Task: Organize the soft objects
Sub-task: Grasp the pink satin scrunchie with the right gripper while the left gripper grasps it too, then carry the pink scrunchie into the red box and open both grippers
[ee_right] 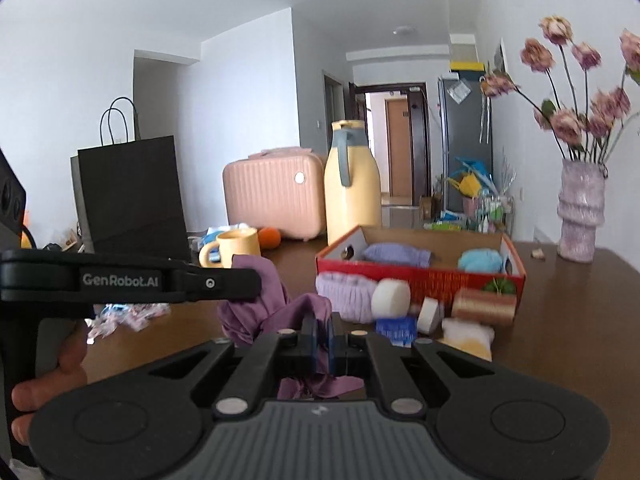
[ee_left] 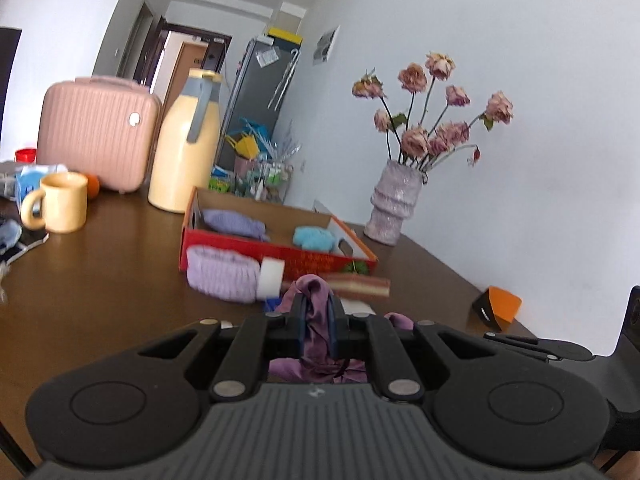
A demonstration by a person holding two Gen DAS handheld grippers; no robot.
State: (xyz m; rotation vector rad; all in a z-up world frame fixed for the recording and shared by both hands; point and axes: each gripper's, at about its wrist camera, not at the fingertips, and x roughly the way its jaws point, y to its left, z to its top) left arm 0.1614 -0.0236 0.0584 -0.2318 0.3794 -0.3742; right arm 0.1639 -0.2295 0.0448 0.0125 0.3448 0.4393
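A purple cloth [ee_left: 316, 292] is pinched in my left gripper [ee_left: 316, 312], which is shut on it above the table. My right gripper [ee_right: 320, 332] is shut on another part of the same purple cloth [ee_right: 260, 300]; the left gripper [ee_right: 240, 284] shows from the side in the right wrist view. A red cardboard box [ee_left: 280, 252] ahead holds a lilac knit piece [ee_left: 236, 222] and a light blue fluffy piece [ee_left: 314, 238]. In front of the box lie a lilac knit roll [ee_left: 222, 274], a white sponge [ee_left: 271, 278] and a striped sponge [ee_left: 360, 286].
On the brown table [ee_left: 100, 272] stand a yellow mug [ee_left: 60, 202], a yellow jug [ee_left: 186, 144], a pink case [ee_left: 96, 132] and a vase of dried roses [ee_left: 394, 208]. An orange-black object [ee_left: 498, 308] lies at the right edge. A black paper bag [ee_right: 132, 196] stands far left.
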